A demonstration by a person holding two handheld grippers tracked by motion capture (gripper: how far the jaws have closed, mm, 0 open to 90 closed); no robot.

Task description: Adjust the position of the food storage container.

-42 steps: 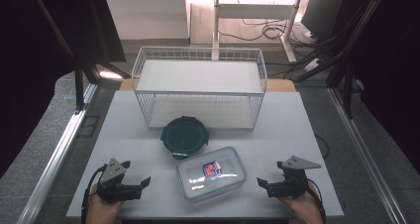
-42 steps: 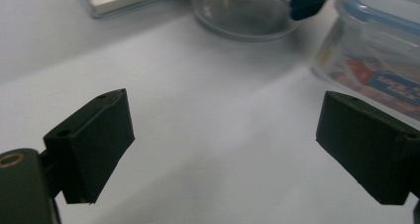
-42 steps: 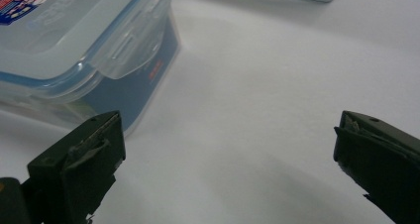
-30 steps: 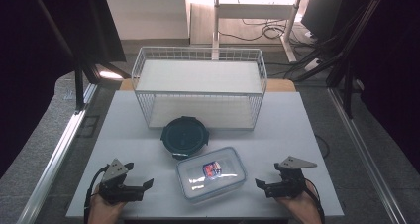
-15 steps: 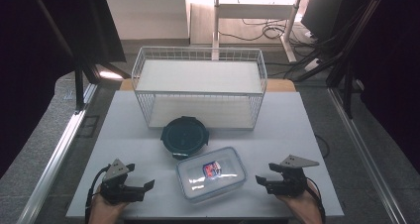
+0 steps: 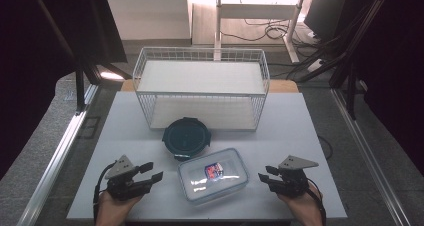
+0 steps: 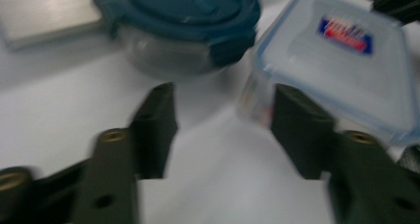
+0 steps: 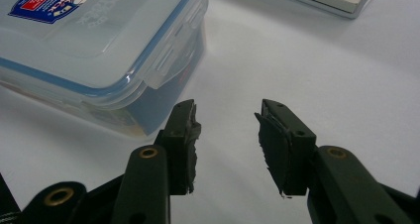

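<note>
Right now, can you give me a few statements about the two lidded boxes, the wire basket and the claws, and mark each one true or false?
1. The clear rectangular plastic box with a blue-edged lid lies between the left claw and the right claw. True.
2. The round dark teal-lidded container sits inside the white wire basket. False: it stands on the table in front of the basket.
3. The right claw grips the clear box. False: its jaws are open, beside the box.
4. Both lids are on. True.
</note>
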